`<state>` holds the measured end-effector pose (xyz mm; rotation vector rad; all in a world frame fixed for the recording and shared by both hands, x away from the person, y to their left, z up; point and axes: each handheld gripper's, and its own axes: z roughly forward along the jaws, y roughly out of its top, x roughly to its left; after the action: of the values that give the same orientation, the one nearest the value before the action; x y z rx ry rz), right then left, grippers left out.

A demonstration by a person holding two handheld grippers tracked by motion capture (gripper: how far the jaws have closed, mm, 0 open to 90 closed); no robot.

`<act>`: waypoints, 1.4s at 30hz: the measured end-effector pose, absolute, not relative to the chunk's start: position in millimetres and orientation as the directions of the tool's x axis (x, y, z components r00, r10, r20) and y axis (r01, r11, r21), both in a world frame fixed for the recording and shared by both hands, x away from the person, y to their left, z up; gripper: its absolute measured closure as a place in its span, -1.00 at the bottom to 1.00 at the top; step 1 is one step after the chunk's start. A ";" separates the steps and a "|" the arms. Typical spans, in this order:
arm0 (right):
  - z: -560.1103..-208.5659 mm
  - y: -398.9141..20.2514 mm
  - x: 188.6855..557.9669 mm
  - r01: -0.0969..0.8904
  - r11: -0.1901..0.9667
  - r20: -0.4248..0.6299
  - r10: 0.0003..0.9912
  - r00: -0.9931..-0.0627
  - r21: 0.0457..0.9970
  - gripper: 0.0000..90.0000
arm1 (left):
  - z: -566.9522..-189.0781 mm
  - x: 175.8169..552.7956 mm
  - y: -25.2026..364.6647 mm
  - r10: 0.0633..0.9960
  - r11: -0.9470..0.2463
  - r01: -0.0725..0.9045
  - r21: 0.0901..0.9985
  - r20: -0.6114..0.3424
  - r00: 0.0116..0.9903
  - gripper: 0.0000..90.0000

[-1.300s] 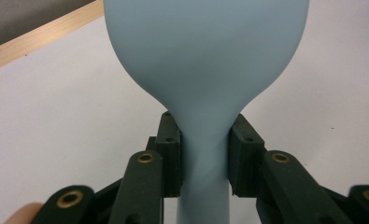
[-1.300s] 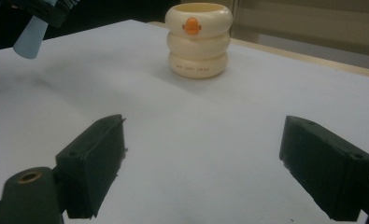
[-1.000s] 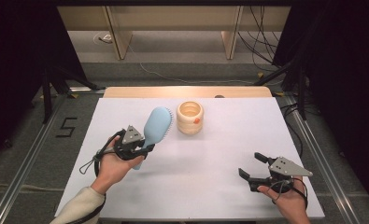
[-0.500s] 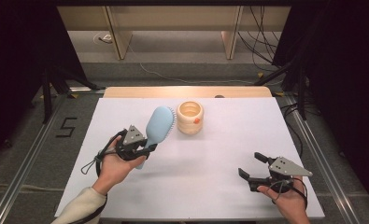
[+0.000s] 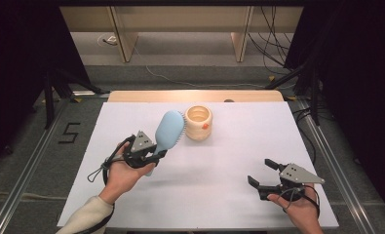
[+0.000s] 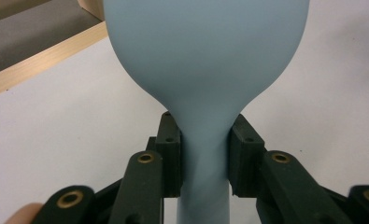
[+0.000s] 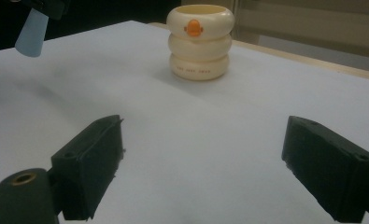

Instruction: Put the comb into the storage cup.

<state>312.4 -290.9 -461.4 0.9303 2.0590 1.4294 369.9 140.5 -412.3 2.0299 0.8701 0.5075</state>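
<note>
A light blue hairbrush (image 5: 169,130) is held off the white table (image 5: 219,195), its head up and leaning toward a cream ringed cup (image 5: 198,122) with an orange mark. My left gripper (image 5: 160,155) is shut on the brush's neck. In the left gripper view the pads (image 6: 172,154) press both sides of the handle (image 6: 205,56). My right gripper (image 5: 259,171) rests low at the front right, open, nothing between its jaws, which have just been opening a little further. From the right gripper view (image 7: 205,154) the cup (image 7: 200,42) stands ahead and the brush's handle end (image 7: 31,32) hangs at upper left.
A wooden strip (image 5: 195,96) borders the table's far edge. Metal rails (image 5: 321,146) run along both sides, and cables lie on the floor beyond. A "5" mark (image 5: 69,132) is on the floor at left.
</note>
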 end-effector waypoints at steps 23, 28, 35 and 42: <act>-455.6 -282.0 319.2 0.248 0.204 0.017 0.739 -0.674 0.947 -0.99 | -410.0 369.6 131.1 0.734 -0.387 0.376 0.842 0.035 0.678 0.54; -453.5 -281.2 321.2 0.249 0.179 0.039 0.736 -0.676 0.952 -0.99 | -409.6 370.4 127.9 0.731 -0.389 0.371 0.843 0.038 0.682 0.55; -451.6 -278.7 323.1 0.246 0.160 0.050 0.736 -0.675 0.956 -0.97 | -410.0 370.9 124.3 0.731 -0.387 0.369 0.845 0.037 0.681 0.54; -448.6 -274.1 326.2 0.240 0.145 0.060 0.730 -0.681 0.960 -0.98 | -409.7 371.5 121.6 0.730 -0.385 0.367 0.847 0.035 0.683 0.55</act>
<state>326.2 -274.1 -448.6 0.9258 2.0059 1.5553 371.5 121.6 -409.7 2.0035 0.8460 0.5140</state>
